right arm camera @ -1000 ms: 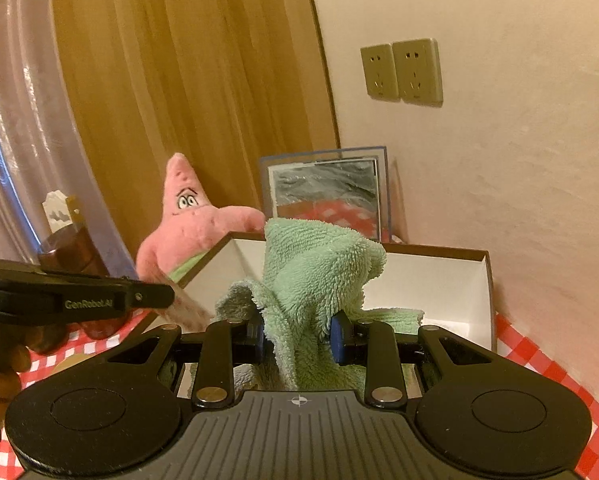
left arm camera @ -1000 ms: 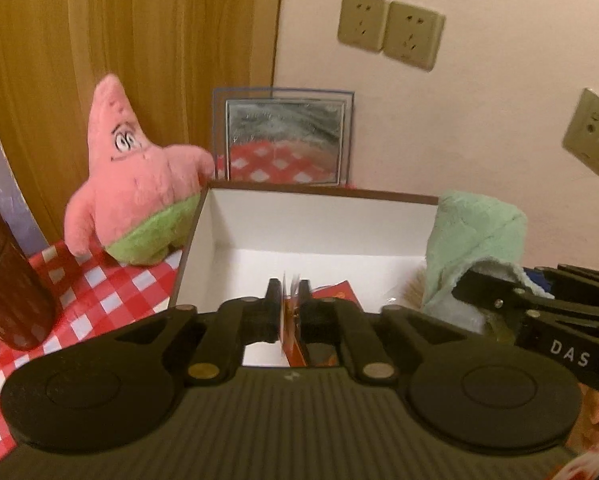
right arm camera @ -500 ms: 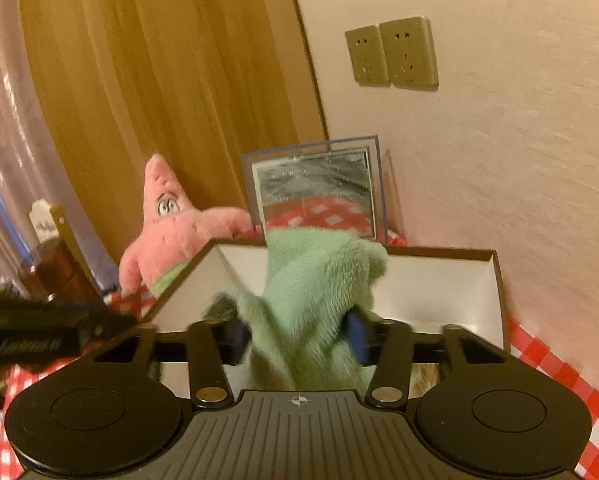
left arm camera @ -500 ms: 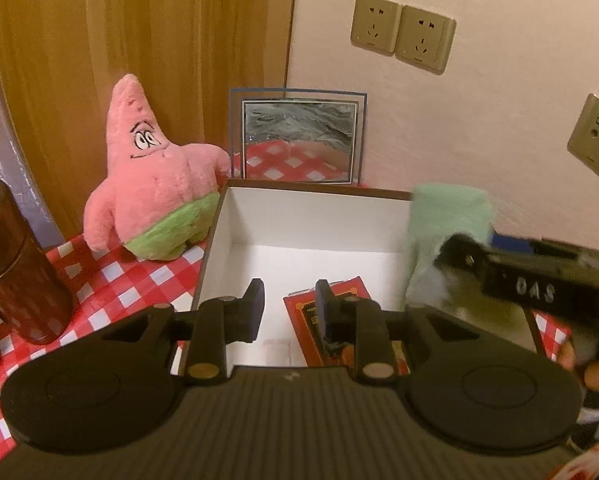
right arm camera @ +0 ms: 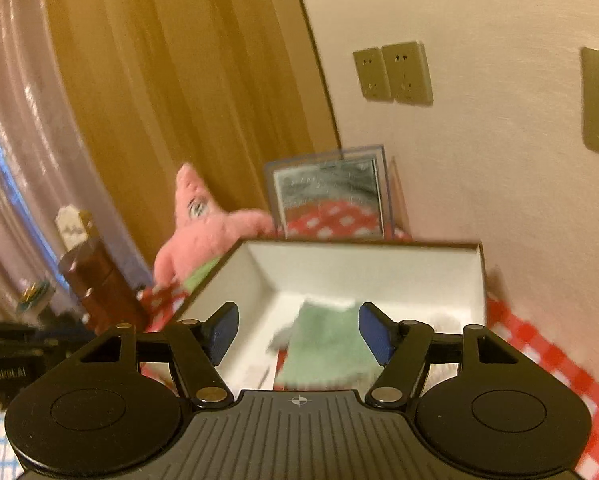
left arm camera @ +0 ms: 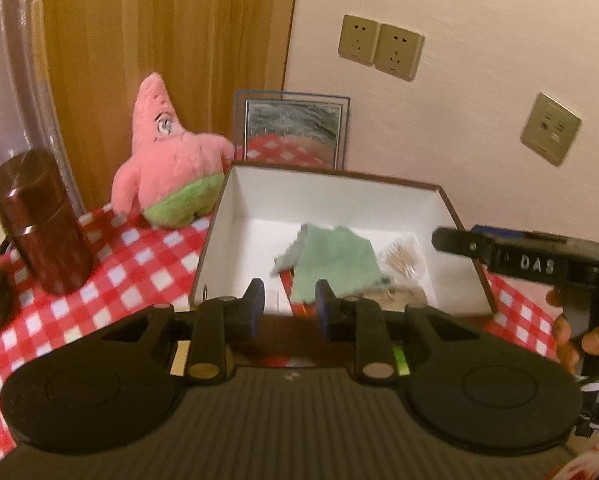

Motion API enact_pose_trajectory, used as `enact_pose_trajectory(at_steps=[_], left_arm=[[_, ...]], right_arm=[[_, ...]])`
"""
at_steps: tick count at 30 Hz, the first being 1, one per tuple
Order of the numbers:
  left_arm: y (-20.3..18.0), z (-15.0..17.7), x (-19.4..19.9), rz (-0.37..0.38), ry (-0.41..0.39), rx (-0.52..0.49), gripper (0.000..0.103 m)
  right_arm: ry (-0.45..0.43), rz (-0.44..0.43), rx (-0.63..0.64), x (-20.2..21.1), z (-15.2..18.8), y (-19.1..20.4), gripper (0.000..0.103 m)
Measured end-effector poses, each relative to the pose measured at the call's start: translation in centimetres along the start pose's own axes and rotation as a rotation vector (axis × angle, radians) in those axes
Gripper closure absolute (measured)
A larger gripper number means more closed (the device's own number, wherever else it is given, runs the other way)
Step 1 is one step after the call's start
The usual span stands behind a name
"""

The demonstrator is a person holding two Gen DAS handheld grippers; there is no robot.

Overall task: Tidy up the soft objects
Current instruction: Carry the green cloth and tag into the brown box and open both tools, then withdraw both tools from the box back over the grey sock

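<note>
A green towel cloth (left arm camera: pixel 331 264) lies crumpled on the floor of the white box (left arm camera: pixel 331 196) with the brown rim. My right gripper (right arm camera: pixel 297 332) hovers over the box's near edge. Its jaws are opening, and the cloth (right arm camera: pixel 323 344) lies loose below the gap, touching neither pad. My left gripper (left arm camera: pixel 289 304) is at the box's front rim, fingers apart with nothing between them. A pink star plush (left arm camera: pixel 171 164) with green shorts stands left of the box, against the wooden panel. One of the right gripper's fingers (left arm camera: pixel 459 242) reaches in from the right.
A brown cylindrical canister (left arm camera: pixel 39 220) stands at the left on the red checked cloth (left arm camera: pixel 119 264). A framed mirror (left arm camera: pixel 295 132) leans on the wall behind the box. A red packet (left arm camera: pixel 295 306) and a bundle of small sticks (left arm camera: pixel 403 258) lie in the box.
My right gripper let go of the green cloth, which dropped into the box, and its jaws widened. My left gripper opened off a thin item and drew back from the box.
</note>
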State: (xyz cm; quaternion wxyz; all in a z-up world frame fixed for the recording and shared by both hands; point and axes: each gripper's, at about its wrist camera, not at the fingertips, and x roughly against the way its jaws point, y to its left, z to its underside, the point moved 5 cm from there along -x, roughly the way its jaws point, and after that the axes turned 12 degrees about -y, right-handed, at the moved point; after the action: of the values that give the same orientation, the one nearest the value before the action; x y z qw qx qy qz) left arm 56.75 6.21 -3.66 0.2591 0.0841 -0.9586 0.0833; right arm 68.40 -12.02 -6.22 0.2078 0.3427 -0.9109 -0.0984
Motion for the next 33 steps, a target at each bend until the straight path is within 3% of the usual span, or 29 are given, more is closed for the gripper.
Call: enact_pose_trajectory(at_steps=[4, 14, 18, 24, 33], left_arm=[[0.1, 2.1, 4.0, -0.007, 0.001, 0.034, 0.079], [-0.3, 7.5, 12.5, -0.099, 0.003, 0.123, 0.079], [-0.8, 10.3, 14.7, -0.147, 0.024, 0.127, 0.079], [-0.7, 14.1, 16.6, -0.157, 0.082, 0.174, 0.079], [0.3, 15.9, 17.7, -0.149, 0.098, 0.144, 0.079]], right_arm=[[0.076, -0.032, 0.019, 3.9, 2.7, 1.3, 0.036], [0.161, -0.154, 0.007, 12.1, 7.7, 4.2, 0.036], [0.201, -0.181, -0.002, 13.6, 9.5, 4.7, 0.036], [0.261, -0.199, -0.026, 15.2, 12.5, 5.2, 0.037], [0.333, -0.177, -0.037, 15.9, 16.1, 7.2, 0.039]])
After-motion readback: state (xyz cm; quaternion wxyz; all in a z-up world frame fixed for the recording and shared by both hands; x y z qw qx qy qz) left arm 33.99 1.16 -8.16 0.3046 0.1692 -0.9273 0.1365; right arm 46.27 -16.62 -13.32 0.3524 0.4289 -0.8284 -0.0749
